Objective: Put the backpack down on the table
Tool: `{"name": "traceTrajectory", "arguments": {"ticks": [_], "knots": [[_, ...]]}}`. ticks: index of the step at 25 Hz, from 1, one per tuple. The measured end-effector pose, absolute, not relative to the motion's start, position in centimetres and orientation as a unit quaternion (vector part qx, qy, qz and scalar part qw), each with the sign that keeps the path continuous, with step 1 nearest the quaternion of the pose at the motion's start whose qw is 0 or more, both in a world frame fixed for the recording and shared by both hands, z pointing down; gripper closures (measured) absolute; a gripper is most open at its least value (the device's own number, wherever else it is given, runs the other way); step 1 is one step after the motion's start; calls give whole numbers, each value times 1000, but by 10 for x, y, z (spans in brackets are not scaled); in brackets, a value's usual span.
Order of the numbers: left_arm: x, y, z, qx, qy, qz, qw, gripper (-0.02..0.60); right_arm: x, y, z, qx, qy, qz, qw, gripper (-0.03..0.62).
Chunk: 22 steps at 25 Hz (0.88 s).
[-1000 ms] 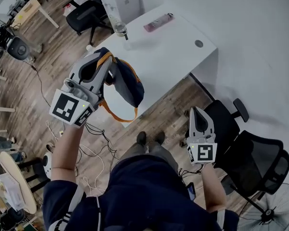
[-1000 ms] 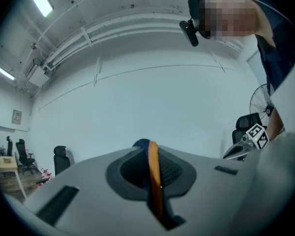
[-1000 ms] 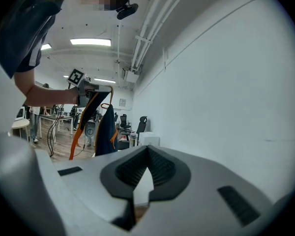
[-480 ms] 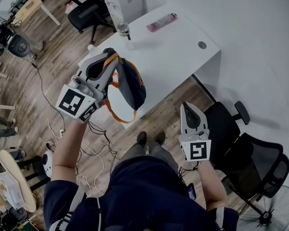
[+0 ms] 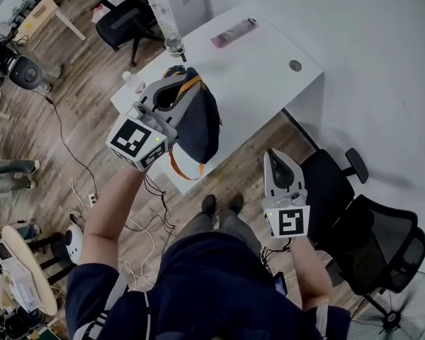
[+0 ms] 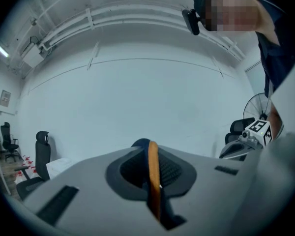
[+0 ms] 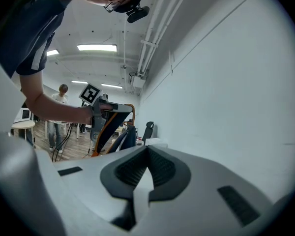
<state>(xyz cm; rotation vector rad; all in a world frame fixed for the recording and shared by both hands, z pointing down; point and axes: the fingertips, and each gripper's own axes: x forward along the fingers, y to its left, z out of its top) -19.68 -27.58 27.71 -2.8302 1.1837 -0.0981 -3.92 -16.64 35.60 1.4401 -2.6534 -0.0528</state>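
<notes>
The backpack (image 5: 200,125) is navy with orange trim and hangs in the air over the near left corner of the white table (image 5: 269,76). My left gripper (image 5: 182,85) is shut on its top strap. In the left gripper view the orange strap (image 6: 153,181) runs between the closed pads. An orange loop dangles below the bag. My right gripper (image 5: 278,159) is shut and empty, held off the table's near edge above the wood floor. The right gripper view shows its jaws (image 7: 147,149) closed on nothing, with the backpack (image 7: 112,132) hanging to its left.
On the table's far side lie a pink bottle (image 5: 233,32) and a clear bottle (image 5: 174,44), beside a white box (image 5: 178,2). A black cable hole (image 5: 295,65) marks the right end. Black office chairs (image 5: 372,229) stand to the right, and cables (image 5: 152,204) trail over the floor.
My left gripper has carried the backpack to the right and further over the table's corner. The right gripper has shifted slightly left and stays shut.
</notes>
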Motion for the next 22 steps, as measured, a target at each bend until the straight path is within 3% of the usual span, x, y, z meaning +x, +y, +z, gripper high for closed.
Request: {"name": "traceTrajectory", "arguments": {"ticks": [22], "knots": [[-90,-361,353,-940,331,-76,13,565,0,-196,376,490,-870,6,60,594]]}}
